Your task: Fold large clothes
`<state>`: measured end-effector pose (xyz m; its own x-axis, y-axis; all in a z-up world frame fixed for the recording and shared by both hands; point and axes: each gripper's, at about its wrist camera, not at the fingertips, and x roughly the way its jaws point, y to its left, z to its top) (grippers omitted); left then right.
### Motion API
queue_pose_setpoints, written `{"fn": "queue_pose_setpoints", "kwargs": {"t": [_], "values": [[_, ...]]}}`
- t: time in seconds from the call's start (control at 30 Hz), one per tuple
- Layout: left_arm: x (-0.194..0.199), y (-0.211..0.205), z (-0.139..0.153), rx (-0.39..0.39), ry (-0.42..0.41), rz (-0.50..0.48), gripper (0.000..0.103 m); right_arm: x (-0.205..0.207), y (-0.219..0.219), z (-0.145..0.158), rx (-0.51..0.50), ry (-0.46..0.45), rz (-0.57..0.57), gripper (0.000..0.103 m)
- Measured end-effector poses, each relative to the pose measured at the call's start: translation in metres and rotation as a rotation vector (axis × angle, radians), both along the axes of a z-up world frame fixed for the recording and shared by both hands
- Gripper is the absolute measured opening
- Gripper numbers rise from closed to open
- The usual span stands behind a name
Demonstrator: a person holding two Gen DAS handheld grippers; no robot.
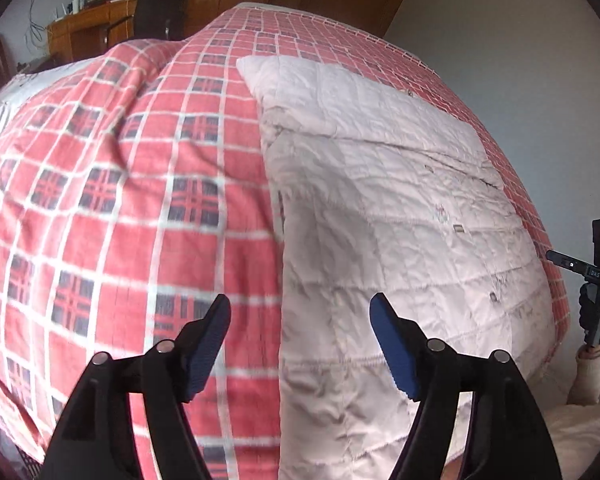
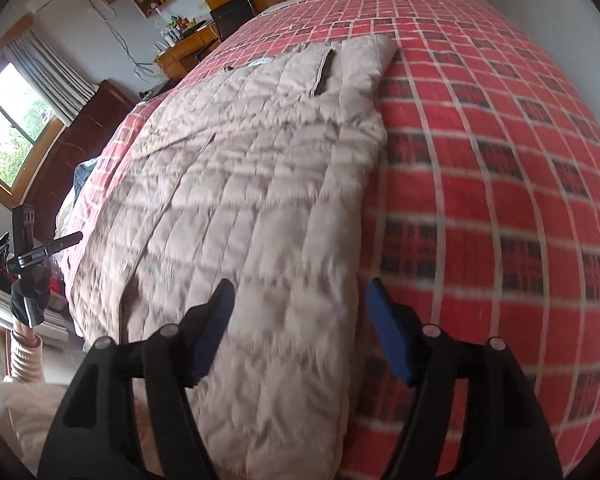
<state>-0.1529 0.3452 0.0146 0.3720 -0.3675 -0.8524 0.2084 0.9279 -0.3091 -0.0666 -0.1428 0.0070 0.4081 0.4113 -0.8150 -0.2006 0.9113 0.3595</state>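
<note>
Left claw (image 1: 300, 316): jaws spread wide and empty, hanging over the left long edge of the jacket (image 1: 380, 200), one blue pad (image 1: 392, 352) above the quilted cloth and the other above the blanket (image 1: 100, 200). Right claw (image 2: 298, 304): likewise wide open and holding nothing, straddling the jacket's (image 2: 260, 180) right long edge, its right finger over the blanket (image 2: 500, 200). The jacket, pale and quilted, lies lengthwise on the checked red blanket that covers the bed, apparently already narrowed into a long strip, with a sleeve or side panel folded across the far end.

Risks, as judged from this position. Each claw sits on a boundary between jacket and blanket, so a closing pinch may catch the blanket along with the jacket, and a lift would then drag the bedding. The padded cloth is thick and slippery-looking; a shallow bite may take only the top layer, letting the panels already folded slide open. If the two claws grip at uneven points or rise at different rates, the next fold is likely to land skewed. Both views are blurred, so edge position is uncertain.
</note>
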Motion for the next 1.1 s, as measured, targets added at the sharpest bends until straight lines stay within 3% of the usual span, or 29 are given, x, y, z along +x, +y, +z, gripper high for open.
{"fn": "queue_pose_setpoints", "kwargs": {"t": [0.13, 0.33, 0.5, 0.57, 0.6, 0.63, 0.67, 0.77, 0.9, 1.1], "values": [[-0.030, -0.003, -0.012, -0.034, 0.023, -0.014, 0.074, -0.028, 0.001, -0.009, -0.017, 0.035, 0.009, 0.071], [-0.055, -0.009, -0.034, 0.017, 0.065, -0.016, 0.076, -0.054, 0.010, -0.032, -0.072, 0.096, 0.038, 0.075], [-0.072, -0.014, -0.032, -0.033, 0.066, -0.029, 0.073, -0.066, 0.020, -0.044, -0.105, 0.086, 0.054, 0.059], [-0.077, -0.019, -0.032, -0.038, 0.070, -0.037, 0.056, -0.071, 0.024, -0.041, -0.093, 0.064, 0.063, 0.034], [-0.079, -0.021, -0.031, -0.024, 0.062, -0.039, 0.051, -0.073, 0.024, -0.040, -0.083, 0.056, 0.061, 0.028], [-0.080, -0.021, -0.030, -0.029, 0.057, -0.041, 0.040, -0.075, 0.024, -0.037, -0.079, 0.040, 0.059, 0.021], [-0.080, -0.020, -0.029, -0.053, 0.055, -0.038, 0.029, -0.076, 0.024, -0.035, -0.080, 0.028, 0.057, 0.016], [-0.080, -0.014, -0.020, -0.128, 0.037, -0.025, 0.013, -0.077, 0.021, -0.025, -0.030, -0.003, 0.040, 0.010], [-0.077, -0.008, 0.006, -0.230, -0.035, -0.020, 0.010, -0.074, 0.008, -0.002, 0.101, -0.064, 0.020, 0.009], [-0.052, -0.019, 0.058, -0.292, -0.171, -0.049, 0.009, -0.053, 0.007, 0.053, 0.152, -0.188, 0.048, 0.009]]}}
